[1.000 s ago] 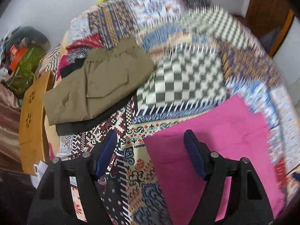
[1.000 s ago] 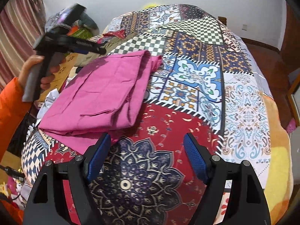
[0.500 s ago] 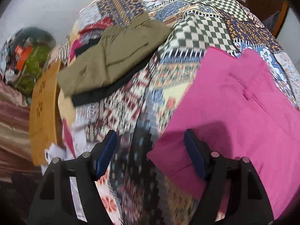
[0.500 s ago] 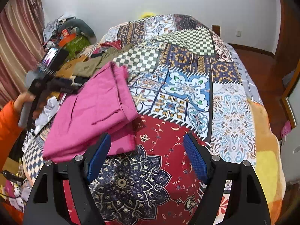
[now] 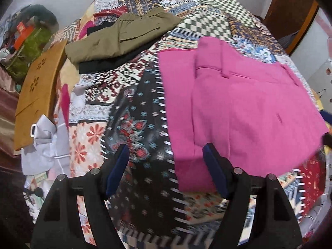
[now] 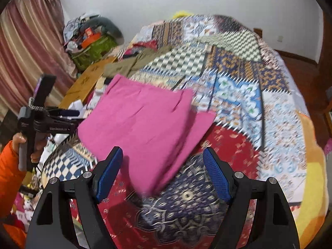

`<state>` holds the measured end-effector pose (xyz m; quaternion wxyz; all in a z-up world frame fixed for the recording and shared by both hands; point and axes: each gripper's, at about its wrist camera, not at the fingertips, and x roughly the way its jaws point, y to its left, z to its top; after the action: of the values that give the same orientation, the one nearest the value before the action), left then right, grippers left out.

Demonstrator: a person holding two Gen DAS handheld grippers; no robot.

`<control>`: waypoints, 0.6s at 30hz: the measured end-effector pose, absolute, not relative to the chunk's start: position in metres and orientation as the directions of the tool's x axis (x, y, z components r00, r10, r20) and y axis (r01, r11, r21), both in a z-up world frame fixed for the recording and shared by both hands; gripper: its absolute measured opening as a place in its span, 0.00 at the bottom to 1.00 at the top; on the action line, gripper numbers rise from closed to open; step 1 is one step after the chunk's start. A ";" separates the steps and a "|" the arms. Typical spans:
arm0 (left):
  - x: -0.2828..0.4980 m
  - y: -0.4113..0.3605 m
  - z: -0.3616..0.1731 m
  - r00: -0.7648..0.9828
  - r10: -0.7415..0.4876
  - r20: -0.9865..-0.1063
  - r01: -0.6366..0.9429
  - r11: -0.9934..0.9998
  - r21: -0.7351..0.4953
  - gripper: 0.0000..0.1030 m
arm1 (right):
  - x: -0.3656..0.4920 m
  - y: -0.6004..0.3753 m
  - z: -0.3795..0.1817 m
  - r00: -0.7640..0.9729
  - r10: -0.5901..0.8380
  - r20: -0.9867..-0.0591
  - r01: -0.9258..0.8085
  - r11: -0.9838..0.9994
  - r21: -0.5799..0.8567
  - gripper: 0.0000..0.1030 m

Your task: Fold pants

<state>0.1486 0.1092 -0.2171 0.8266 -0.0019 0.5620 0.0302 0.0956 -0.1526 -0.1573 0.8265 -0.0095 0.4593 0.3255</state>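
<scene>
Folded pink pants [image 5: 238, 108] lie flat on the patchwork bedspread [image 5: 141, 112]; they also show in the right wrist view [image 6: 143, 124]. My left gripper [image 5: 166, 168] is open and empty, hovering at the pants' near left edge. It also shows from the side in the right wrist view [image 6: 68, 116], at the pants' left edge. My right gripper [image 6: 161, 174] is open and empty, just above the pants' near corner.
Folded olive pants [image 5: 122, 35] rest on a black garment [image 5: 108, 64] at the bed's far left. A brown board [image 5: 39, 91] and white clothing [image 5: 43, 143] lie at the left edge. A green bag with clutter [image 6: 93, 47] stands by the curtain.
Both grippers have pulled back from the pants and shifted; the left one moved from above the bed to the pants' left edge. The pink pants now lie flatter.
</scene>
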 end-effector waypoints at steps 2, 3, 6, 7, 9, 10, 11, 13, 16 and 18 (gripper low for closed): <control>0.148 0.104 -0.215 0.380 0.046 -0.924 -0.048 0.998 0.030 0.71 | 0.096 -0.149 -0.165 0.361 0.511 -0.780 -0.553 0.791 0.263 0.74; 0.147 0.103 -0.215 0.388 0.053 -0.920 -0.046 0.998 0.038 0.71 | 0.097 -0.148 -0.169 0.358 0.504 -0.786 -0.552 0.793 0.257 0.74; 0.142 0.102 -0.215 0.420 0.077 -0.904 -0.047 0.997 0.063 0.75 | 0.103 -0.154 -0.179 0.336 0.504 -0.796 -0.531 0.799 0.282 0.73; 0.139 0.103 -0.216 0.427 0.089 -0.900 -0.051 0.996 0.074 0.76 | 0.105 -0.157 -0.181 0.336 0.506 -0.795 -0.527 0.800 0.287 0.71; 0.133 0.108 -0.219 0.436 0.113 -0.893 -0.060 0.993 0.097 0.77 | 0.106 -0.164 -0.183 0.346 0.491 -0.800 -0.514 0.812 0.276 0.67; 0.129 0.112 -0.220 0.439 0.116 -0.891 -0.066 0.993 0.097 0.77 | 0.107 -0.169 -0.183 0.347 0.488 -0.801 -0.506 0.816 0.279 0.65; 0.126 0.116 -0.220 0.441 0.113 -0.890 -0.074 0.993 0.090 0.77 | 0.107 -0.172 -0.183 0.346 0.487 -0.802 -0.498 0.820 0.284 0.65; 0.121 0.124 -0.221 0.433 0.124 -0.893 -0.090 0.991 0.094 0.77 | 0.109 -0.180 -0.183 0.339 0.485 -0.806 -0.482 0.825 0.294 0.65; 0.117 0.135 -0.219 0.424 0.156 -0.892 -0.121 0.986 0.115 0.77 | 0.108 -0.191 -0.180 0.345 0.472 -0.811 -0.470 0.835 0.286 0.65; 0.118 0.140 -0.216 0.426 0.181 -0.886 -0.139 0.981 0.133 0.77 | 0.108 -0.197 -0.175 0.358 0.474 -0.805 -0.462 0.839 0.288 0.65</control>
<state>0.1176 0.1401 -0.2164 0.8442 0.0199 0.5271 0.0948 0.1080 -0.1971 -0.1752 0.8239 0.0061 0.4905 0.2837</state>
